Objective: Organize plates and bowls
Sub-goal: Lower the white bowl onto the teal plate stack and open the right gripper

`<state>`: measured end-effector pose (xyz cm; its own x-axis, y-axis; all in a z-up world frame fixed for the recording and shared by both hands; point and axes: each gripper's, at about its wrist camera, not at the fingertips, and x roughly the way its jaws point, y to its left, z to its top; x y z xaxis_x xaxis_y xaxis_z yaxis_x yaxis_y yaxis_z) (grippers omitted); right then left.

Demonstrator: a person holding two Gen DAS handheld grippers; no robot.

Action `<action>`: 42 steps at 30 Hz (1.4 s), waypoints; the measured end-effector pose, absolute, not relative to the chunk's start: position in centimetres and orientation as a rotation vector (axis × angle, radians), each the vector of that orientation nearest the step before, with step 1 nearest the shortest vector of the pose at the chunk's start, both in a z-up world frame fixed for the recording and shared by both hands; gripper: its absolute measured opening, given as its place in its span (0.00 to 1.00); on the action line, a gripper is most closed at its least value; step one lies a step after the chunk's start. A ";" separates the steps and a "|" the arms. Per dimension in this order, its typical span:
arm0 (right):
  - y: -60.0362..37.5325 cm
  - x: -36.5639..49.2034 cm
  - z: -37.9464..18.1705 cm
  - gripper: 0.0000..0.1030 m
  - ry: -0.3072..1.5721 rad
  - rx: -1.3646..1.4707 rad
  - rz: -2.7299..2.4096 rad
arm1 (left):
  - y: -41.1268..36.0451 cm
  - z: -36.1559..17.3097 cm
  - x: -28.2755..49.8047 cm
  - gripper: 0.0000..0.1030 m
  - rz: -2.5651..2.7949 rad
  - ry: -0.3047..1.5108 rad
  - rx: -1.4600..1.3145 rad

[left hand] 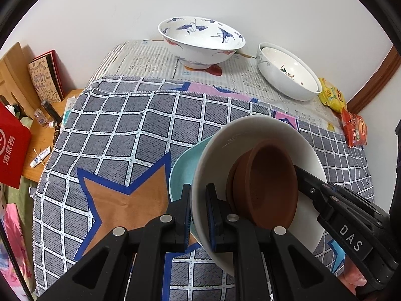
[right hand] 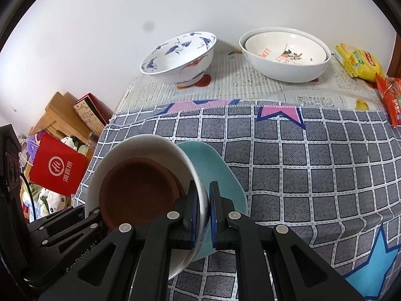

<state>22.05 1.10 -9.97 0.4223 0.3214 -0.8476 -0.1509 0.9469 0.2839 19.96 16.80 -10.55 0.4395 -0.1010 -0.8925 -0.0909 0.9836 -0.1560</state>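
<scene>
The table [right hand: 325, 175] under its checked cloth [left hand: 140, 125] is mostly bare in the middle and near part, so there is plenty of room to set something down. Its left edge drops off to a lower wooden surface crowded with a red box [right hand: 59, 166] and small clutter, and a wall closes off the far side.

Along that far edge, on a paper mat, stand the crane bowl [left hand: 200, 40] on the left and a nested pair of white bowls [right hand: 285, 57] on the right. They look already sorted and are well apart from the work. Snack packets [right hand: 361, 61] fill the far right corner.

The stack in hand sits over the near middle of the cloth: a white bowl [left hand: 250, 138] with a brown dish [left hand: 268, 183] leaning inside it and a teal plate [right hand: 220, 175] beneath.

Both claws are clamped on the white bowl's rim from opposite sides: the left gripper [left hand: 198, 213] on its left, the right gripper [right hand: 204, 215] on its right. One pad goes inside and one outside. A two-sided hold probably keeps the tilted stack from tipping. Whether the teal plate is pinched too, or only rests under the bowl, I cannot tell.
</scene>
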 end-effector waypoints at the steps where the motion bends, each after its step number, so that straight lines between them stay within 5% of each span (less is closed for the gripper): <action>1: 1.1 22.2 -10.2 0.08 1.100 0.174 0.298 | 16.8 -10.8 20.1 0.11 -0.006 1.121 -0.190; 15: 1.0 23.6 -14.0 0.08 1.150 0.171 0.322 | 16.8 -13.9 21.5 0.11 -0.003 1.149 -0.195; 42: 0.5 22.8 -12.7 0.11 1.109 0.156 0.374 | 17.1 -13.3 20.9 0.15 0.000 1.148 -0.198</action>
<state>22.76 0.48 -12.74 0.3913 0.3699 -0.8427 -0.2164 0.9270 0.3064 20.92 17.05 -13.29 0.4121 -0.1013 -0.9055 -0.1013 0.9826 -0.1560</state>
